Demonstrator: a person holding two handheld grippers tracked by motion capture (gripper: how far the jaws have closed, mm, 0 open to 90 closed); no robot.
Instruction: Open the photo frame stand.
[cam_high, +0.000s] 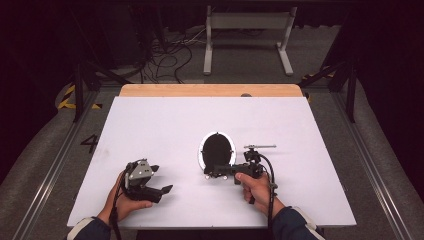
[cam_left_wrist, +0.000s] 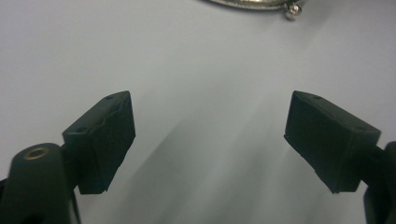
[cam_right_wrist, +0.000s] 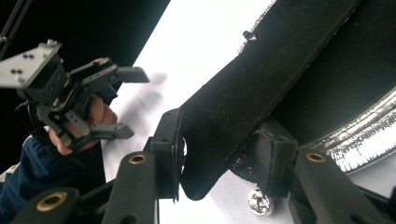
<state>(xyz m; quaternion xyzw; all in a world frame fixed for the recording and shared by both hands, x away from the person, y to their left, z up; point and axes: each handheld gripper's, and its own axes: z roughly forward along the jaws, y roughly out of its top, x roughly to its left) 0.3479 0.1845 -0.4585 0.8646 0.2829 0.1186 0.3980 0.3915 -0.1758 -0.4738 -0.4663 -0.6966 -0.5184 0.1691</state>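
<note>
Right gripper pinching the near edge of the coin purse

My right gripper (cam_high: 214, 172) has its jaws clamped on the black flap of the coin purse (cam_high: 217, 149), at the end nearest me, with the silver clasp ball just under its fingertips (cam_right_wrist: 170, 140). The purse lies on the white table (cam_high: 150, 125) directly ahead of this gripper, its long axis running away from me along the jaws' line. My left gripper (cam_high: 162, 181) is released, jaws wide with nothing between them, well off to the left; from it the purse's silver rim (cam_left_wrist: 252, 3) sits ahead and apart. The right hand is clearly nearer, so I judge the next lift or pull is its job.
</note>
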